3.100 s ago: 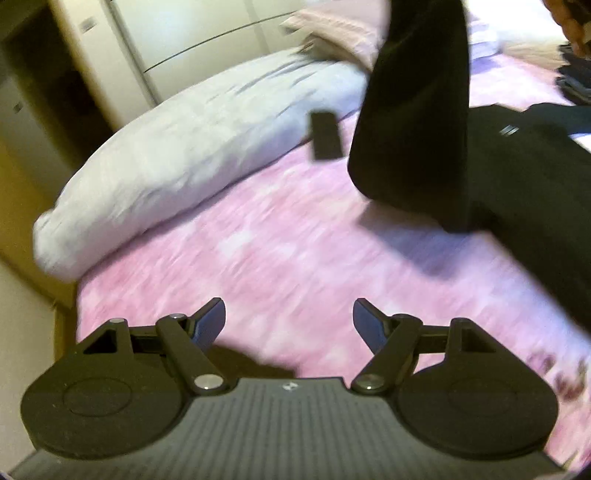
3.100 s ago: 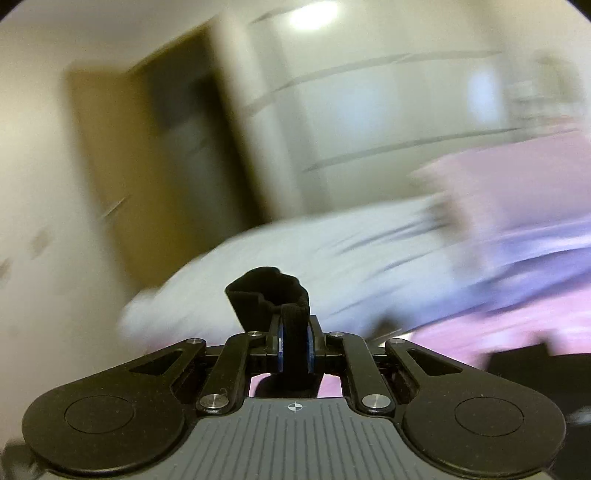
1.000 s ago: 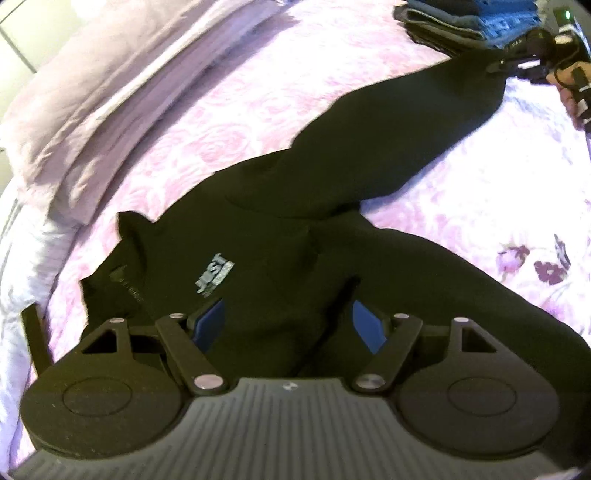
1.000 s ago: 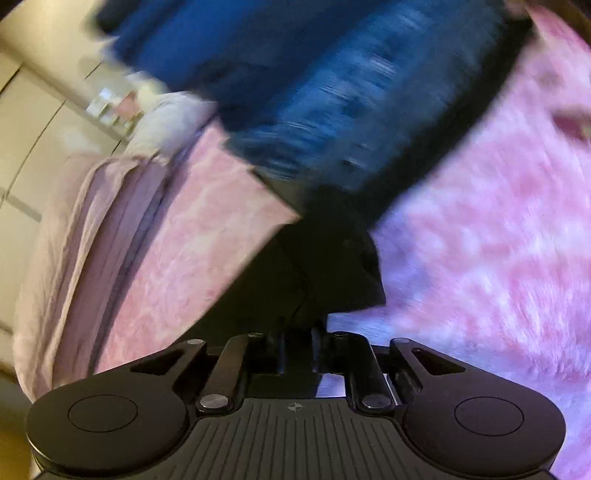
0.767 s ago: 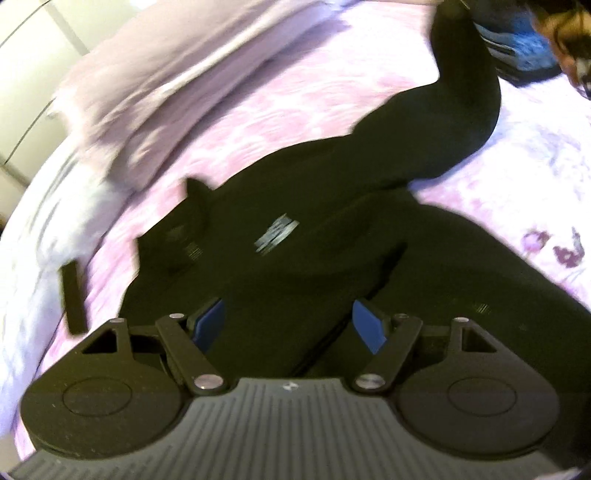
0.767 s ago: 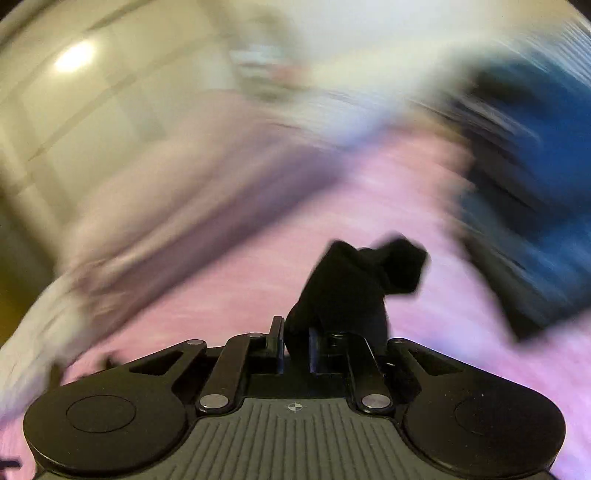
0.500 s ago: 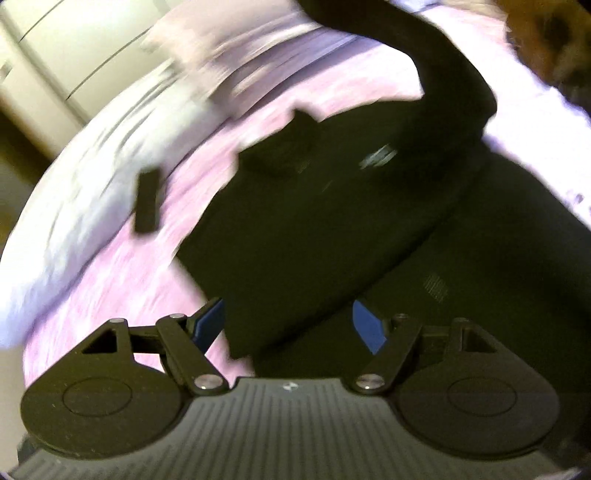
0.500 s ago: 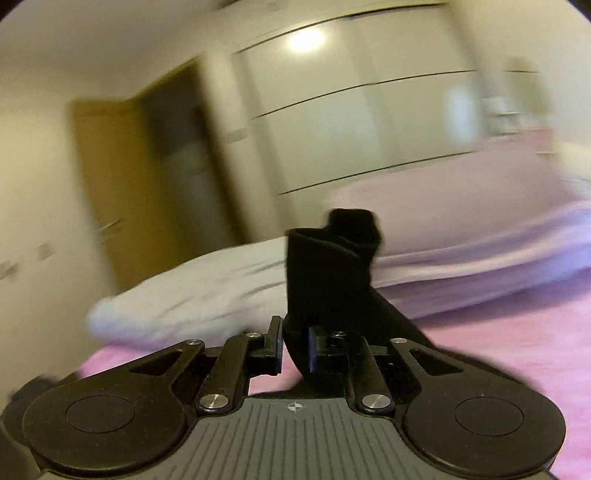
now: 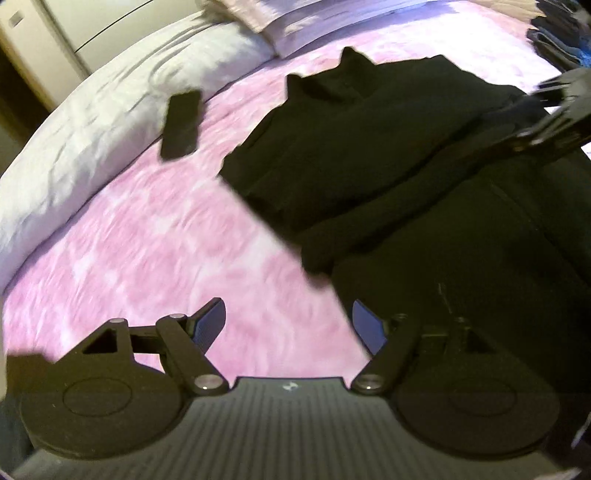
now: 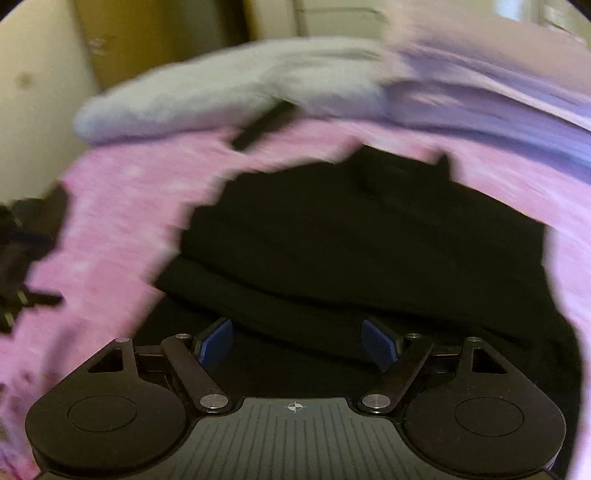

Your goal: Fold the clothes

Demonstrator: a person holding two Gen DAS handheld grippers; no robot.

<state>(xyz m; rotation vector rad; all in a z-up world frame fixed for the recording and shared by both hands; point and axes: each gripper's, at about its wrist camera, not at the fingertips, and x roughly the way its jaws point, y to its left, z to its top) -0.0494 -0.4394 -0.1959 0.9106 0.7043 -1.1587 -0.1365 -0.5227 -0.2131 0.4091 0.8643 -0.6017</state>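
A black sweater [image 9: 351, 147] lies spread on the pink floral bedspread [image 9: 155, 251]. One sleeve [image 9: 388, 214] is folded across its body, with the cuff near the sweater's left edge. My left gripper [image 9: 288, 321] is open and holds nothing; it hovers over the bedspread just left of that cuff. In the right wrist view the sweater [image 10: 369, 240] fills the middle. My right gripper [image 10: 297, 343] hangs over it with its jaws opening, and no cloth is pinched between the blue pads. The right gripper [image 9: 554, 110] also shows at the left wrist view's right edge.
A flat black device [image 9: 181, 125] lies on the bedspread beside a white duvet [image 9: 92, 122]. Folded pinkish bedding [image 9: 266, 22] sits at the head end. A stack of folded dark and blue clothes [image 9: 554, 40] is at the far right. Wardrobe doors [image 9: 92, 22] stand behind the bed.
The right gripper carried the sleeve over the sweater and let it go; its jaws went from shut on the cloth to wide apart. My left gripper swung left, off the sweater and over the bedspread.
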